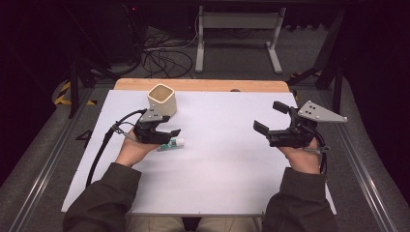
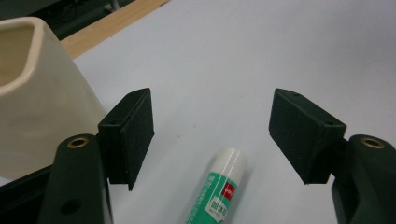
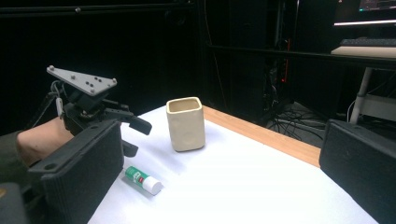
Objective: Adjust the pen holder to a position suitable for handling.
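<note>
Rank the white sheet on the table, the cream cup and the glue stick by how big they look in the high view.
1. White sheet, by far the largest.
2. Cream cup.
3. Glue stick, the smallest; the left hand-held gripper covers part of it, so its full length is unsure.

Left gripper (image 2: 212,135) low over the white sheet (image 2: 261,51), its two black jaws set apart with a clear gap between them. A glue stick (image 2: 218,189) lies flat on the sheet in that gap, white cap pointing away, green-and-white label running down to the bottom edge. Neither pad touches it. The cream cup (image 2: 37,93) stands at the left, just beside the left jaw, its square mouth partly in frame. A strip of wooden table (image 2: 112,23) edge runs beyond the sheet, top left.
</note>
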Demonstrator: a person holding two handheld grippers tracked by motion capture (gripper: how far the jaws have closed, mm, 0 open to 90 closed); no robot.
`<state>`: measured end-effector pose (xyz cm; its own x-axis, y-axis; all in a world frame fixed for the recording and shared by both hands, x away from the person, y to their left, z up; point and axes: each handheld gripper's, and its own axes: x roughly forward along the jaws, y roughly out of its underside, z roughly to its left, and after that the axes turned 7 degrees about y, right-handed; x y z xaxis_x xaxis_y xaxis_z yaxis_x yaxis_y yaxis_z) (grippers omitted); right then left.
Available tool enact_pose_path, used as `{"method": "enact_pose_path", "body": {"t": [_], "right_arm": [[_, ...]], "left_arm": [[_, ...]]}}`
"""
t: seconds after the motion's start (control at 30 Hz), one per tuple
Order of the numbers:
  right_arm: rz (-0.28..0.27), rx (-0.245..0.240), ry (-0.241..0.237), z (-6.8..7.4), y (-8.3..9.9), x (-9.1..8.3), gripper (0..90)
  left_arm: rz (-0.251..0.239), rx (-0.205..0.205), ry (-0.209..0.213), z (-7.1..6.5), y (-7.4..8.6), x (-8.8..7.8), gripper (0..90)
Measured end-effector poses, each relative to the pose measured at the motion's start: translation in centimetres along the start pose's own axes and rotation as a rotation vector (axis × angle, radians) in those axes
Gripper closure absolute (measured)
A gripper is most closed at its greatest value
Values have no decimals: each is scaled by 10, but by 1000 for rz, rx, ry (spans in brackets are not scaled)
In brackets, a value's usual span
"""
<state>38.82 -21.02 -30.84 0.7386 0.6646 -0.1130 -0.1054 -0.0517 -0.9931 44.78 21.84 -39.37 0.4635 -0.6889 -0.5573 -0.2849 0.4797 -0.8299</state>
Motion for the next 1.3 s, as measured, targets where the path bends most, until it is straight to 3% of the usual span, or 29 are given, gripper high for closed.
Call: {"method": "enact_pose_path", "body": {"t": [0.23,0.5,1.0,1.3], "right_arm": [[0,-4,-3,-1,0,-1,4],[2,1,-8,-1,1,0,4],[16,6,-30,-1,2,1,4],[20,3,-35,0,2,3,5]], "left_arm": [[59,37,11,1,6,11,367],[98,47,49,2,10,21,397],[170,40,93,3,19,39,450],[252,79,75,1,24,49,511]]}}
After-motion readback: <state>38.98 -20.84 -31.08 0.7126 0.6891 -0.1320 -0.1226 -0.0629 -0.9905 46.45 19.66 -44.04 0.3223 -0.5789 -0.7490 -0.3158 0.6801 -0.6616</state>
